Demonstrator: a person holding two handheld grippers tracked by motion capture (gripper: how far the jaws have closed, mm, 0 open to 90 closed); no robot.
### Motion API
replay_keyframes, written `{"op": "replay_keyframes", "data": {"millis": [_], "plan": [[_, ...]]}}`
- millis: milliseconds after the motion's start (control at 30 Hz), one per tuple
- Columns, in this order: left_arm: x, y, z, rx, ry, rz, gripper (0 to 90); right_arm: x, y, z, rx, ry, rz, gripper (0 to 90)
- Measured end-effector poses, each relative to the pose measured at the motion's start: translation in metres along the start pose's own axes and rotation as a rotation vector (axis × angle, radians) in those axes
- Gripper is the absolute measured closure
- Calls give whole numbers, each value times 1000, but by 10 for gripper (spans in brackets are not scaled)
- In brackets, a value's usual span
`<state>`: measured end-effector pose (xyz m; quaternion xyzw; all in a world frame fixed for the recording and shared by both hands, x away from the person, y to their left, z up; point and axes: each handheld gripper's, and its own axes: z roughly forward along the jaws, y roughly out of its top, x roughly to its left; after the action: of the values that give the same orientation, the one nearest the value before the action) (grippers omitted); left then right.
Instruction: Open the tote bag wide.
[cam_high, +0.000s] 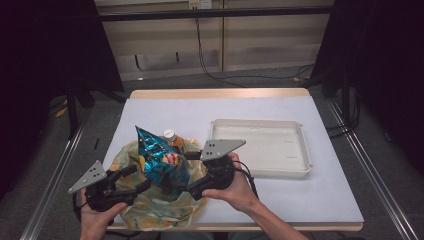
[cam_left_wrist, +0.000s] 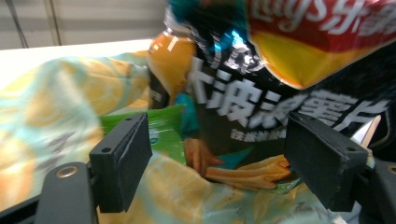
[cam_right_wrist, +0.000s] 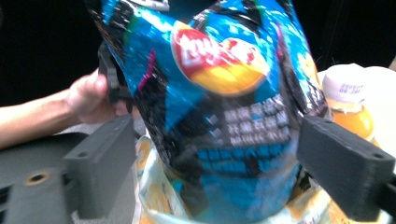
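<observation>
Both grippers, left (cam_high: 145, 186) and right (cam_high: 189, 189), stand open flanking the blue chip bag (cam_high: 159, 159) upright in the cloth bag (cam_high: 150, 207), lower left of frame; you're unpacking, so next close squarely on it and lift.

The chip bag (cam_high: 159, 159) is glossy blue and black with a red and yellow logo and white print. It stands upright, its top pinched to a point, in a yellow-patterned cloth bag (cam_high: 150, 205) at the surface's near left. An orange bottle (cam_high: 172, 140) with a white cap stands just behind it.
</observation>
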<state>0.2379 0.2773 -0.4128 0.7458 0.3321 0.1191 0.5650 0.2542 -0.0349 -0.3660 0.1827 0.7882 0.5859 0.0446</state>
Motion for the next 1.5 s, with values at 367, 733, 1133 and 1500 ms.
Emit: {"op": "replay_keyframes", "data": {"millis": [367,733,1133,1500], "plan": [[-7,1,24,55,-28,28,371,-3,14,17,-15,-65,18,28],[-10,-8,23,62,-14,22,315,-7,14,17,-34,-105,5,394],[0,-21,9,55,23,0,261,-18,15,5,-62,-84,30,592],[2,-24,11,85,40,17,217,-26,18,-4,-91,-58,37,708]]}}
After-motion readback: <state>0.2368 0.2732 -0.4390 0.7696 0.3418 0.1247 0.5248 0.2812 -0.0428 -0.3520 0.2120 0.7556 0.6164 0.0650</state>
